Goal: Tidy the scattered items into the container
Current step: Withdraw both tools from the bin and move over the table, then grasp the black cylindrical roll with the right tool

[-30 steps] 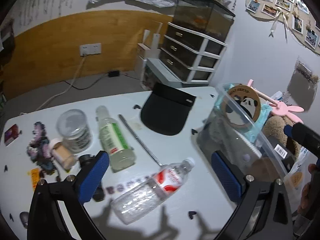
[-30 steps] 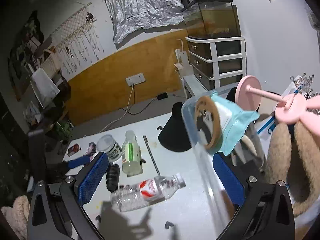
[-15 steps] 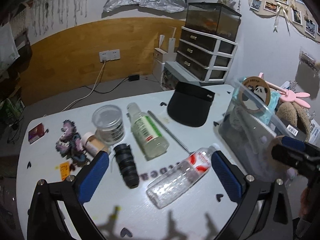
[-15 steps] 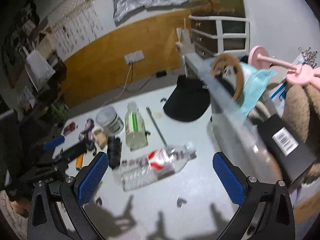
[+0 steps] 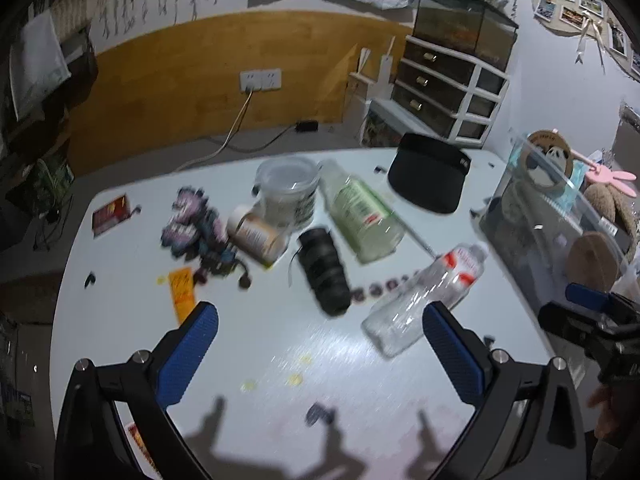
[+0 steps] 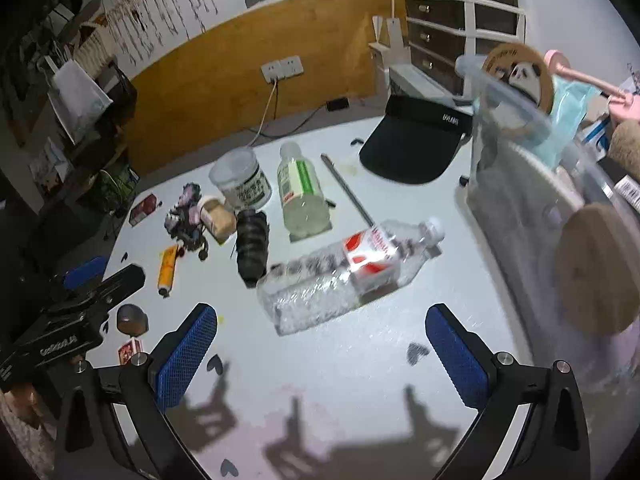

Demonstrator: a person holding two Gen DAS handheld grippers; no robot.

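Scattered on the white table [image 5: 280,360] lie a clear water bottle [image 5: 424,300] [image 6: 348,268], a green-labelled bottle [image 5: 360,212] [image 6: 302,196], a black ribbed cylinder [image 5: 324,270] [image 6: 251,242], a white jar [image 5: 286,190] [image 6: 240,180], a tan tub [image 5: 256,236], a metal rod [image 6: 348,190] and a black visor [image 5: 430,178] [image 6: 416,144]. A clear container [image 5: 560,216] [image 6: 532,184] stands at the right, holding a panda disc and other items. My left gripper [image 5: 320,352] and right gripper [image 6: 320,352] are both open and empty above the table's near side.
A purple trinket cluster [image 5: 192,228], an orange tube [image 6: 167,264], a small red box [image 5: 110,210] and a tape roll [image 6: 132,318] lie at the left. A drawer unit [image 5: 448,92] with a fish tank stands behind. The wood-panelled wall has a socket [image 5: 260,80].
Both grippers pulled back from the container toward the table's near side, so more of the table shows. The objects themselves have not moved; both grippers stay open.
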